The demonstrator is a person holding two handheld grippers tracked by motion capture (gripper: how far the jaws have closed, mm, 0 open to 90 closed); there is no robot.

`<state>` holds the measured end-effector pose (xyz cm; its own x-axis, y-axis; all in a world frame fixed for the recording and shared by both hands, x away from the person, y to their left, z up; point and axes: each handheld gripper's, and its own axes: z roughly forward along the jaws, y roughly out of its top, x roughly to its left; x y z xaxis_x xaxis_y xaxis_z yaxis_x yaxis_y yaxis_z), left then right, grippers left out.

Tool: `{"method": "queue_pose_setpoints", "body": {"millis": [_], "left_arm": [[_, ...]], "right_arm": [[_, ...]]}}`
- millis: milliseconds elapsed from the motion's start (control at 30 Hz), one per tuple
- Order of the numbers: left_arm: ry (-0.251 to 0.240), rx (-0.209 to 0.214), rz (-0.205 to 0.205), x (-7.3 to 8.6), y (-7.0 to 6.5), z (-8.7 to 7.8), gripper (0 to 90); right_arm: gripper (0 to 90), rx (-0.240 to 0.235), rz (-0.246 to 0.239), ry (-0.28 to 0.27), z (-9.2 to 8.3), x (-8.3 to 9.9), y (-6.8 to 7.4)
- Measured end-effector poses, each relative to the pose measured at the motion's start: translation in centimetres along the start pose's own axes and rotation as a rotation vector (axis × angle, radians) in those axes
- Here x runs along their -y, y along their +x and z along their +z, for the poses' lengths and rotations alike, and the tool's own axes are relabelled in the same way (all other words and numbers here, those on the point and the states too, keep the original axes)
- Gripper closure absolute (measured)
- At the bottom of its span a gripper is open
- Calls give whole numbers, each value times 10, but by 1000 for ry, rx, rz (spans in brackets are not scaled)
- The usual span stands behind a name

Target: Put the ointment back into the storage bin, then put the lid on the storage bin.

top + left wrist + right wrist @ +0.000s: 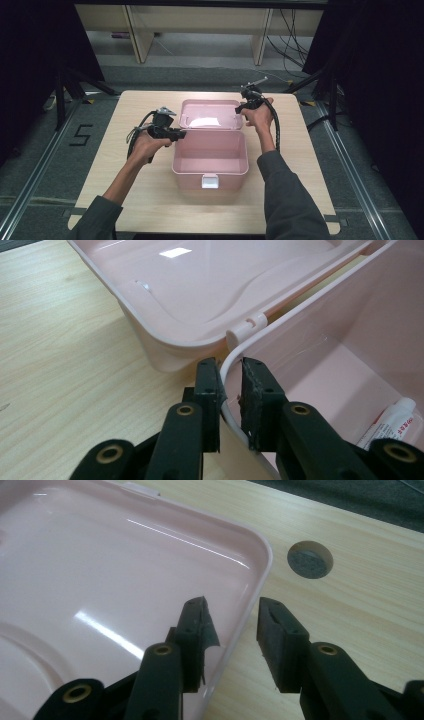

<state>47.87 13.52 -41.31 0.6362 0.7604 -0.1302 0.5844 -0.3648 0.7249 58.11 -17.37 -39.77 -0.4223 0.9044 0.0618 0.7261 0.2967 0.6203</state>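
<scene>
Mid-bench, pink plastic box (210,160) open, lid (210,114) flat back at twelve o'clock; left gripper (231,374) fingers clenched on box rim, right gripper (232,625) fingers straddling lid edge, not yet pinching; closing probably remains.

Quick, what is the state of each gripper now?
Left gripper: shut on the box wall.
Right gripper: open, jaws astride the lid rim, not pressing it.

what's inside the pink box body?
In the pink box, a white tube with red print lies on the floor by a wall. The left gripper clamps the rim and hides the near corner.
</scene>
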Motion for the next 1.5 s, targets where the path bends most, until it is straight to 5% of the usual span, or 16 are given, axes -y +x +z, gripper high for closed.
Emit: {"method": "queue_pose_setpoints", "body": {"millis": [33,100,633,733,867,1167,1333,1500], "left_arm": [[1,0,1,0,0,0,774],[2,3,1,0,1,0,774],[-3,3,2,0,0,0,774],[-2,2,3,0,1,0,775],[-6,2,7,0,0,0,775],[-10,5,12,1,0,0,775],[-18,5,10,1,1,1,775],[-15,10,17,1,1,0,775]], "right_arm": [[658,7,-30,-5,0,0,-2],[662,9,6,8,2,0,-1],[706,22,-14,12,11,-2,-4],[706,32,20,28,13,-2,-2],[706,40,-18,23,14,-1,-3],[709,48,29,45,17,-1,-1],[746,33,13,27,19,-1,-2],[767,65,25,22,17,-2,2]]}}
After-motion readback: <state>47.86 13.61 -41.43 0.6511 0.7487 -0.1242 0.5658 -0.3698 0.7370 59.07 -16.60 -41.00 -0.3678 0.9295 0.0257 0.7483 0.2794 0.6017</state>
